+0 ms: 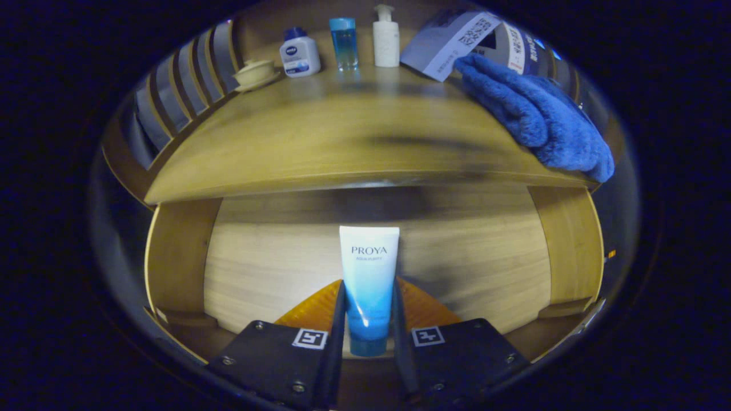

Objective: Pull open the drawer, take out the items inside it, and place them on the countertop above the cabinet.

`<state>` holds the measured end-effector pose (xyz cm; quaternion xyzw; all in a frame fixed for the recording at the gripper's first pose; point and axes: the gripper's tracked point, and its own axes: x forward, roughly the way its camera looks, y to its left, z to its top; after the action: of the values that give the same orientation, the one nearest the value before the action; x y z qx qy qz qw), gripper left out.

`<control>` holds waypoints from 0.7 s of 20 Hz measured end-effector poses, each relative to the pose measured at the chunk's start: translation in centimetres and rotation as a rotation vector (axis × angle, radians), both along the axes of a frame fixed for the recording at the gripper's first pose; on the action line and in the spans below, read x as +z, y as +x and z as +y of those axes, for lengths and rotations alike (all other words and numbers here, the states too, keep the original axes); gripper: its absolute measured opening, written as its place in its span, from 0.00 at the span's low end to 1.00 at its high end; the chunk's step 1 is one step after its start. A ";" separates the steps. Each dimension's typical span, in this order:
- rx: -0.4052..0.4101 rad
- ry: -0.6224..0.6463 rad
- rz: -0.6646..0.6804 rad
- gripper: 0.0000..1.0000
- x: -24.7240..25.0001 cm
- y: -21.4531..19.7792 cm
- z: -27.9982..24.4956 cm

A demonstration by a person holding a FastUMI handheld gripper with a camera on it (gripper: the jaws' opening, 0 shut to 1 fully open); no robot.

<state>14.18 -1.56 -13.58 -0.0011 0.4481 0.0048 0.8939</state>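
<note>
On the far side of the wooden counter (320, 142), going left to right, stand a pale lidded cup on a saucer (254, 73), a squat white bottle with a dark cap (299, 52), a clear blue bottle (344, 43) and a white pump bottle (386, 36). Further right a printed card (451, 43) leans at the back, and a blue towel (537, 117) lies heaped at the right end, drooping over the near edge. A slatted wooden rail (183, 74) runs along the counter's left side. Below the counter the open drawer (177, 257) shows its pale wooden bottom and side walls. A white-and-blue tube (368, 274) stands cap down over it, pinched from both sides between the fingers of the gripper (368, 302).
</note>
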 end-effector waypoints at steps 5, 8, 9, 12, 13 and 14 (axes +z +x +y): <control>0.020 0.072 -0.204 0.39 8.4 -3.5 -2.4; 0.021 0.081 -0.341 0.39 14.8 -7.4 -3.8; 0.026 0.087 -0.374 0.39 16.3 -8.6 -4.3; 0.036 0.122 -0.461 0.39 21.2 -11.0 -4.5; 0.039 0.130 -0.492 0.39 22.8 -11.7 -4.5; 0.047 0.134 -0.508 0.39 24.4 -12.8 -4.7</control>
<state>1.37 -6.26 10.83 0.0467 0.2077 0.0547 0.9755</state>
